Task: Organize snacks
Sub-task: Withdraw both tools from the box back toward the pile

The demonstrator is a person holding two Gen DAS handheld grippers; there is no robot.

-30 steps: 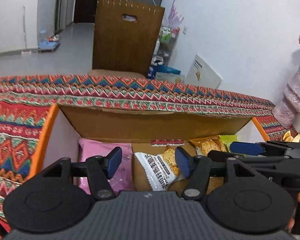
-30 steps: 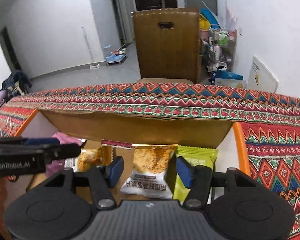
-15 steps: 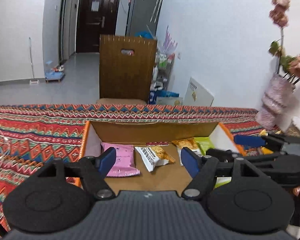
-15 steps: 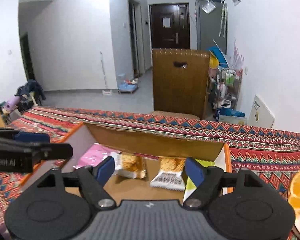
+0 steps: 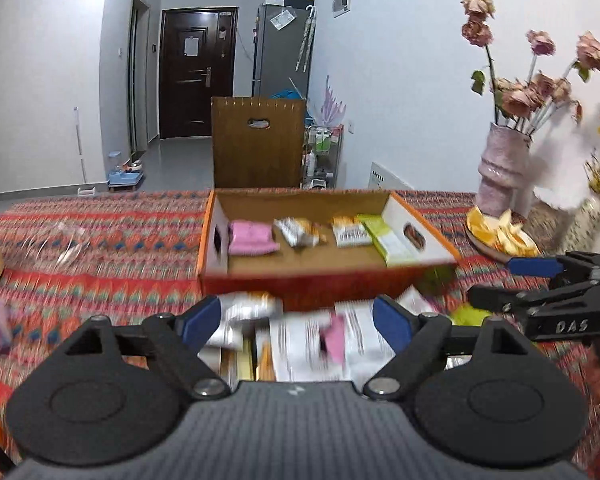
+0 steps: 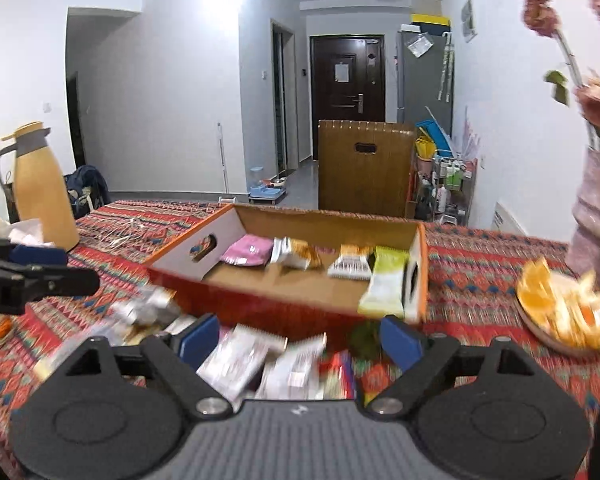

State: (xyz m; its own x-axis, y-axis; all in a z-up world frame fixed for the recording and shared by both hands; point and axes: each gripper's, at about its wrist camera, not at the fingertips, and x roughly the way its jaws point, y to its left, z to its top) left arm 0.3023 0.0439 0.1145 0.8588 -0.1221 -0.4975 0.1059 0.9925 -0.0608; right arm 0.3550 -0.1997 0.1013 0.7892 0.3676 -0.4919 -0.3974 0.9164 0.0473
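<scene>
Right now the cardboard box (image 5: 324, 276) sits on the counter (image 5: 100, 248), which is covered by a patterned cloth, and serves as the landmark for everything else. Inside the box, four snack packets lie in a row along its far wall: a pink packet (image 5: 250, 237) at the left end, then a silver-and-orange packet (image 5: 298, 232), then an orange-and-white packet (image 5: 350, 232), and a green packet (image 5: 386, 240) leaning against the right end wall. On the near side of the box, a loose pile of snack packets (image 6: 268, 364) lies on the counter, blurred, so single packets there cannot be told apart.

The left gripper (image 5: 298, 322) hangs over that pile on the near side of the box; its jaws are opening, and nothing is pressed between them. The right gripper (image 6: 300, 336) hangs over the same pile, nearer the box's right end; its jaws are also opening, with packets showing below the gap but none clamped.

To the right of the box stands a plate of orange slices (image 6: 560, 312), and beyond it a pink vase (image 5: 500, 168) with dried flowers. To the left of the box stands a yellow jug (image 6: 40, 192).
</scene>
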